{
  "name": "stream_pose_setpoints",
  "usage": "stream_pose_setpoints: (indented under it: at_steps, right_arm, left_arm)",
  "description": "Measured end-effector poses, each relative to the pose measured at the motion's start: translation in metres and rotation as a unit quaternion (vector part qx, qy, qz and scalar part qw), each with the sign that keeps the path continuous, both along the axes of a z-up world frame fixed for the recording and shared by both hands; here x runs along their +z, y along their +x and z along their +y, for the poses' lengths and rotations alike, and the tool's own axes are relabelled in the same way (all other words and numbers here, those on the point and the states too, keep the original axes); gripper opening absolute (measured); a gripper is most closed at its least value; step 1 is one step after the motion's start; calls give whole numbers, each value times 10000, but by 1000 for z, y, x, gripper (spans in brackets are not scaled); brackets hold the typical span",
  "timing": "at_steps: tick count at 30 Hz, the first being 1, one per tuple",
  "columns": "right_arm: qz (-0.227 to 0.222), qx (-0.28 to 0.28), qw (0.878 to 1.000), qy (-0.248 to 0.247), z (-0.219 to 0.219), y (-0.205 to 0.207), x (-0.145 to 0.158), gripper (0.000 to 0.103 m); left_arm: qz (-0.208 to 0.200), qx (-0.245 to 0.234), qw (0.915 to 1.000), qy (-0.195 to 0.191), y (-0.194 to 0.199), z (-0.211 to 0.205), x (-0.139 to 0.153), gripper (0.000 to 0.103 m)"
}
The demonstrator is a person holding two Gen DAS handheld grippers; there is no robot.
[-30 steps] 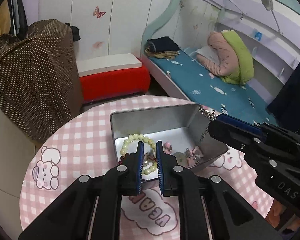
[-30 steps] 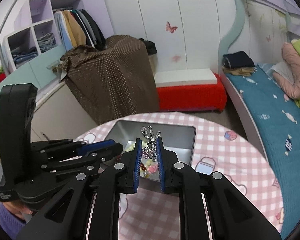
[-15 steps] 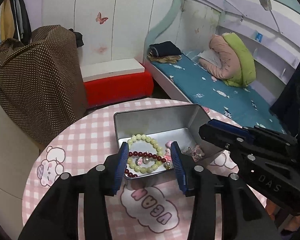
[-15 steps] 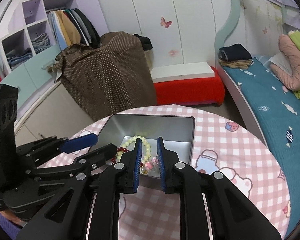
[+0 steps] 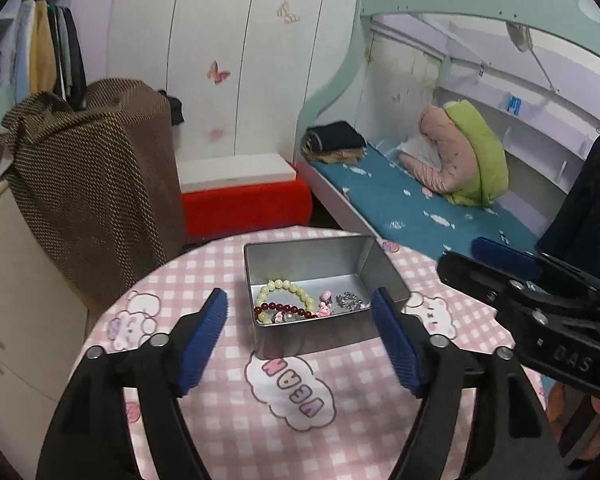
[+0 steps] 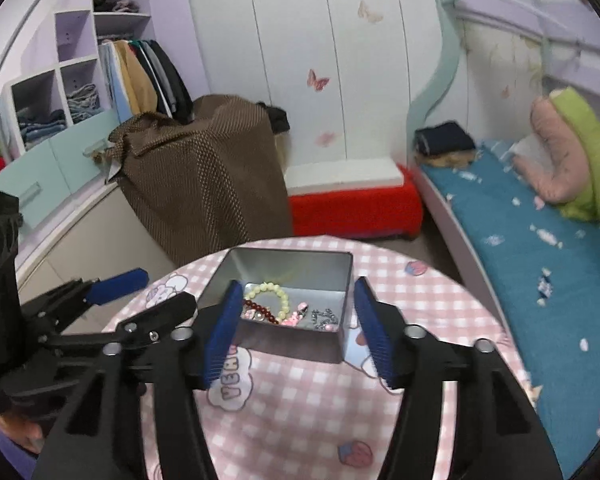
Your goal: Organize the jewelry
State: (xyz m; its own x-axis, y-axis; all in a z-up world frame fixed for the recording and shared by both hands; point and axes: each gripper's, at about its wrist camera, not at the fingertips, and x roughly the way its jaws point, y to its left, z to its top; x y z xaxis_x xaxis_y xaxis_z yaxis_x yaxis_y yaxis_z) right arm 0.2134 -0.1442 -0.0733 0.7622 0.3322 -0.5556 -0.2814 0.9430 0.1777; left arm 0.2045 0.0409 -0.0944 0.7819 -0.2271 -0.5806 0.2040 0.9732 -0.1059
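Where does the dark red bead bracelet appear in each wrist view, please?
Left wrist: the red bracelet lies at centre, in the near left part of the tin, across the green bracelet.
Right wrist: the bracelet sits left of centre, in the tin's near left corner, by the right gripper's left pad.
Shared landmark: the red bench behind the table.

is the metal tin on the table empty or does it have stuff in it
Not empty. The lidless metal tin holds a pale green bead bracelet, a dark red bead bracelet and a silver chain.
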Motion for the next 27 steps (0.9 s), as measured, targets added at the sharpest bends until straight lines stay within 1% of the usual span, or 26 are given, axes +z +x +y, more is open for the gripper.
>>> stream_pose_setpoints:
  at_steps: [6, 10, 14, 16, 18, 21, 23, 25, 27]
  right_arm:
    - [-518, -243, 9977, -365, -3, -62, 32, 69]
    - [-784, -371, 9950, -505, -2, -102, 53, 73]
    - [-1058, -483, 9918, -523, -4, -142, 71, 77]
    - [-1203, -598, 9893, -566, -6, -164, 80, 79]
    - [-1333, -673, 9871, -576, -7, -182, 88, 81]
    - [-1522, -800, 9832, -613, -9, -211, 99, 83]
    - [-1582, -817, 9822, -604, -9, -222, 104, 83]
    - [-1657, -808, 9811, -597, -9, -236, 108, 83]
    - [-1718, -779, 9804, -570, -7, -246, 112, 83]
  left_arm:
    - [-477, 105, 9984, 279, -46, -7, 27, 78]
    - [-691, 139, 9970, 313, -76, -9, 46, 78]
    - [-994, 152, 9945, 310, -109, -10, 63, 78]
    - [-1178, 210, 9925, 257, -127, -8, 71, 78]
    - [-1320, 286, 9908, 125, -144, -3, 78, 78]
    - [-1533, 74, 9877, -285, -168, 3, 86, 78]
    - [-1661, -30, 9849, -484, -181, 6, 91, 78]
    - [-1763, 51, 9831, -489, -197, 7, 94, 88]
    - [-1874, 144, 9816, -332, -209, 5, 98, 89]
